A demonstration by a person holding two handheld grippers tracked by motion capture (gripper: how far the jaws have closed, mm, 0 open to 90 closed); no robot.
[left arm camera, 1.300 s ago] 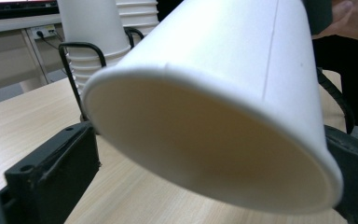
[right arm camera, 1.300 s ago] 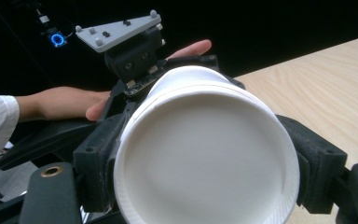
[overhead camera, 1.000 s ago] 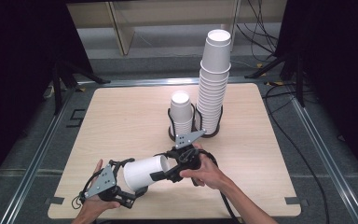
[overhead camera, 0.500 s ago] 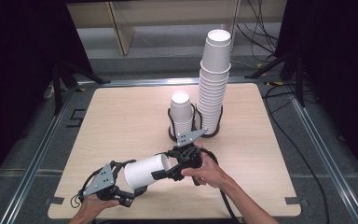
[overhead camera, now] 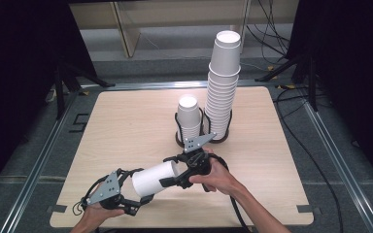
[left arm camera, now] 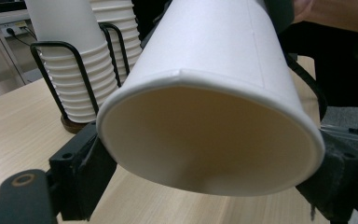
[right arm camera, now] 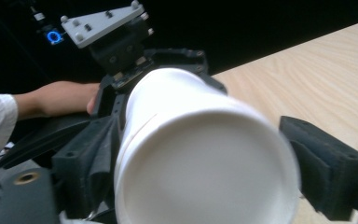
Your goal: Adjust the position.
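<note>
A: Where is the white paper cup (overhead camera: pixel 154 178) at this moment?

B: It lies on its side in the air, just above the near part of the wooden table (overhead camera: pixel 126 121), between the two grippers. In the high view its open mouth points to the left gripper (overhead camera: pixel 135 196) and its closed bottom points to the right gripper (overhead camera: pixel 175 175).

A: How do the jaws of the left gripper stand?

B: In the left gripper view the black jaws sit at both sides of the cup's rim (left arm camera: pixel 205 88) and touch its wall. They are pinching the cup at the mouth end.

A: And the right gripper?

B: In the right gripper view the bottom of the cup (right arm camera: pixel 205 168) sits between the jaws. The left jaw touches the cup wall. Beside the right jaw a small gap shows, so the jaws are spread around the cup. If they press it, one cannot tell, because the picture is blurred there.

A: What stands behind?

B: A black wire holder (overhead camera: pixel 201 127) stands near the middle of the table. A short stack of cups (overhead camera: pixel 189 119) sits in its left ring, and a tall stack of cups (overhead camera: pixel 222 87) rises from its right ring. Both stacks are upright and well apart from the held cup.
</note>
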